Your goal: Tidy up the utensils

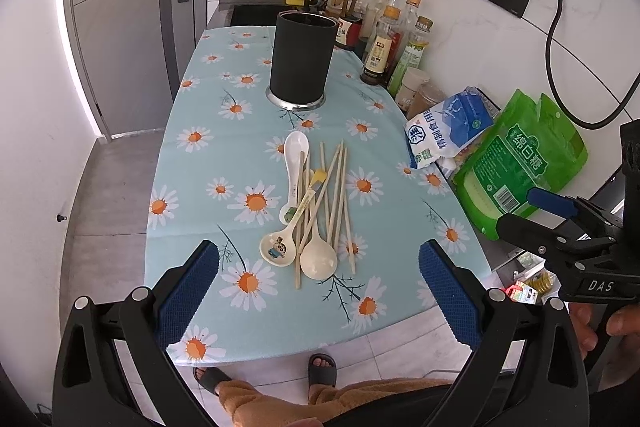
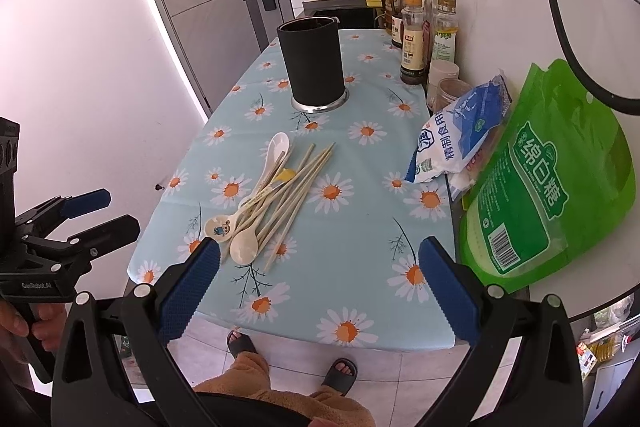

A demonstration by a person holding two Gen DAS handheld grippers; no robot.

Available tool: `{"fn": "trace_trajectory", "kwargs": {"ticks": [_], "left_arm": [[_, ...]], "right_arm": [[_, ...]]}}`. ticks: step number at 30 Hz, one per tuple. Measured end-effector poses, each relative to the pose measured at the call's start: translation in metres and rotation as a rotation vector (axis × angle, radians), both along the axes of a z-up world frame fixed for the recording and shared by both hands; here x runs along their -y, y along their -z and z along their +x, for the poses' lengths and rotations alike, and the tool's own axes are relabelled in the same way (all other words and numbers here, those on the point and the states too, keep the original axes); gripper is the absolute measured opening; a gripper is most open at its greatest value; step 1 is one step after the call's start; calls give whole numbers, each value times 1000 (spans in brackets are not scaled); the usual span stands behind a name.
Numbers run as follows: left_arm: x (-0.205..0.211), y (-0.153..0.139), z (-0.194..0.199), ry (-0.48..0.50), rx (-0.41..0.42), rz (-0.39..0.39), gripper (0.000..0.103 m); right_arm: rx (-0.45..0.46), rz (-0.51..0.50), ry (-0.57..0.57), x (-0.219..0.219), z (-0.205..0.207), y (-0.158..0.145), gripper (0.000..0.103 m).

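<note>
nearest the lens, the left hand-held gripper [image 1: 319, 291] hangs over the counter's front edge, its blue-padded fingers [image 1: 188, 297] spread wide apart with nothing between them. the right hand-held gripper [image 2: 319, 291] hovers level beside it, jaws likewise wide and empty; a hand [image 1: 600, 323] grips its handle, only partly seen at the frame edge. below, sandalled feet [image 1: 322, 369] and tan fleece trousers show, cut off by the gripper frames.

just beyond the fingertips, on the daisy-print cloth [image 1: 200, 155] of the counter, lies a loose heap: pale chopsticks [image 1: 340, 195] crossing over three spoons, namely a cream spoon [image 1: 319, 259], a cartoon-printed spoon [image 1: 278, 249] and a white spoon [image 1: 296, 147]. how many chopsticks there are is hard to tell where they overlap.

farther back stands an upright black utensil holder [image 1: 301, 63] on a metal base, well apart from the heap; its inside is not visible. to the right lean a green bag [image 2: 548, 179] and a blue-white bag [image 2: 460, 135], with bottles [image 1: 380, 43] behind.
</note>
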State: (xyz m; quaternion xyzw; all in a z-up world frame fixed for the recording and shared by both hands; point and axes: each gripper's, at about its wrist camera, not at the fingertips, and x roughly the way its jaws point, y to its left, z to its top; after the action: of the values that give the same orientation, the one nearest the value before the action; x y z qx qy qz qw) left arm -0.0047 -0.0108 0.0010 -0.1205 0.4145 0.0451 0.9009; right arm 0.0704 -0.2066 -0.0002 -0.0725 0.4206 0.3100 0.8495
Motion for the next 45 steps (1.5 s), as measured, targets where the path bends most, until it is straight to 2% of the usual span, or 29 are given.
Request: {"fn": "trace_trajectory", "kwargs": {"ticks": [18, 34, 45], "left_arm": [[1, -2, -3, 6, 0, -12, 97], [8, -4, 12, 12, -21, -1, 97], [4, 9, 29, 43, -80, -34, 97]], "right_arm": [[-11, -13, 5, 1, 4, 3, 99], [-41, 7, 11, 8, 16, 8, 99], [-155, 48, 14, 8, 39, 24, 99]]}}
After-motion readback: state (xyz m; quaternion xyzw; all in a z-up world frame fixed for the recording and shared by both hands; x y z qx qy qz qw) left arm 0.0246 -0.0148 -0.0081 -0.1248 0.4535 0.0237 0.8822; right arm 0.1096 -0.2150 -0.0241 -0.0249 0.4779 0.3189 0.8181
